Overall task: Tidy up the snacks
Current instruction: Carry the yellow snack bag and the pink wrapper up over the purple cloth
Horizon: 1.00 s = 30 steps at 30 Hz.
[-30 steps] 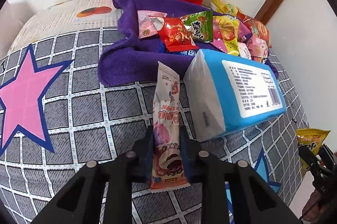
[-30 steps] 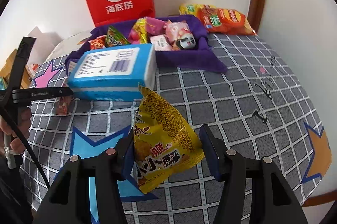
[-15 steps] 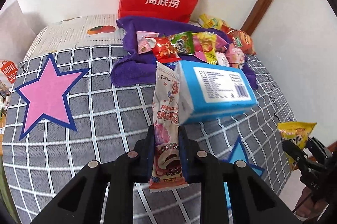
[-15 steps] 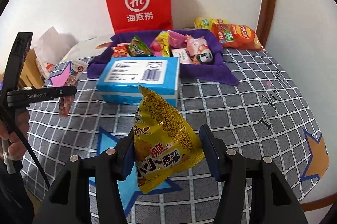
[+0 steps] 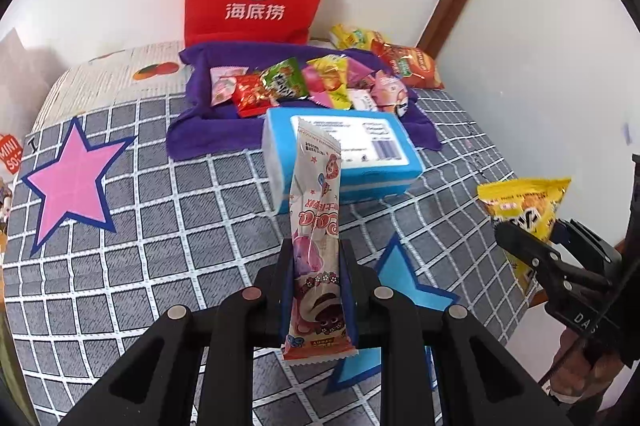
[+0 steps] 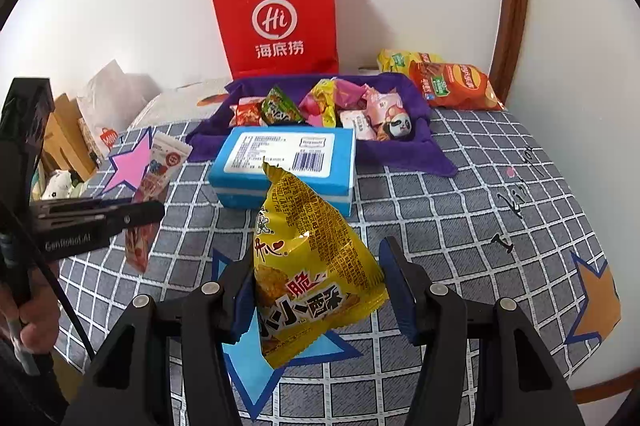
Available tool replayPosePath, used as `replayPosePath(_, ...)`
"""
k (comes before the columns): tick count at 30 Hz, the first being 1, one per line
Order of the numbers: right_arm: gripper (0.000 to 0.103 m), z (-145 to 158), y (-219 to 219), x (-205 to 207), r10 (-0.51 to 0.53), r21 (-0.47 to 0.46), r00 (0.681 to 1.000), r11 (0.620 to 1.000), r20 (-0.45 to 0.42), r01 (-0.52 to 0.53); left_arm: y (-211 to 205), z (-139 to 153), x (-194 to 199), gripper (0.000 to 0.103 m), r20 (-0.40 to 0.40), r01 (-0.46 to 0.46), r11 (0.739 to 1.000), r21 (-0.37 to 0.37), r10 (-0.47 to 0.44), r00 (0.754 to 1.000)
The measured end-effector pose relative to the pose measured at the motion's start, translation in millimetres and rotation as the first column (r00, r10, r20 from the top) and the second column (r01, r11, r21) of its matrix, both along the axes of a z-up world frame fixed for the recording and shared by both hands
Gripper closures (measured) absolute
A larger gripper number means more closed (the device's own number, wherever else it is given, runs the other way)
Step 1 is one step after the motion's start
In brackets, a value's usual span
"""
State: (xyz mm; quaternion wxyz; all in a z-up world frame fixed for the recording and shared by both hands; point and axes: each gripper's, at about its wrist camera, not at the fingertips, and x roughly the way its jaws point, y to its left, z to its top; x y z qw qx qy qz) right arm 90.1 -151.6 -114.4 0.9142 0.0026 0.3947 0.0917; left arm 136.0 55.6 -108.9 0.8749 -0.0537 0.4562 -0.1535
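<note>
My left gripper point(image 5: 316, 258) is shut on a long pink-and-white snack pack point(image 5: 316, 210), which stands upright between its jaws above the checked table cover point(image 5: 160, 226). My right gripper point(image 6: 316, 274) is shut on a puffy yellow snack bag point(image 6: 308, 258), also held off the table. The left wrist view shows the right gripper point(image 5: 532, 246) at the far right with the yellow bag point(image 5: 524, 202). In the right wrist view the left gripper point(image 6: 140, 214) and its pink pack point(image 6: 160, 166) sit at the left. Several wrapped snacks lie on a purple cloth point(image 5: 192, 130) further back.
A blue tissue pack point(image 6: 288, 166) lies in front of the purple cloth point(image 6: 424, 154). A red paper bag point(image 6: 276, 18) stands against the wall behind it. An orange chip bag point(image 6: 452, 86) and a yellow one lie at the back right. A hand point(image 6: 28, 322) grips the left tool.
Both grippers have lifted and drawn back from the cloth, each keeping its snack. The blue pack and red bag look smaller and farther away.
</note>
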Motion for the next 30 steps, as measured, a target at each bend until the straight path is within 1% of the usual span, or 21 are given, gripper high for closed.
replayPosePath(7, 0.047, 20, -1, 14, -0.003, 0.008, 1.000, 1.000, 0.026, 0.003, -6, 19, 9, 0.084, 0.027, 0.007, 1.000, -0.002, -0.007, 1.000)
replayPosePath(12, 0.047, 33, -1, 35, 0.009, 0.022, 1.000, 1.000, 0.030, -0.010, -6, 35, 23, 0.084, 0.052, -0.003, 1.000, 0.001, 0.003, 0.999)
replayPosePath(17, 0.047, 46, 3, 61, 0.033, -0.003, 0.998, 0.999, 0.050, -0.033, -3, 50, 46, 0.084, 0.075, -0.019, 1.000, 0.002, 0.019, 0.997)
replayPosePath(21, 0.047, 53, 6, 86, 0.060, -0.002, 0.997, 0.998, 0.057, -0.060, -1, 61, 68, 0.084, 0.097, -0.032, 0.999, 0.013, 0.030, 0.995)
replayPosePath(30, 0.047, 67, 14, 140, 0.097, -0.019, 0.992, 0.995, 0.081, -0.096, 10, 73, 114, 0.084, 0.107, -0.074, 0.997, 0.019, 0.071, 0.992)
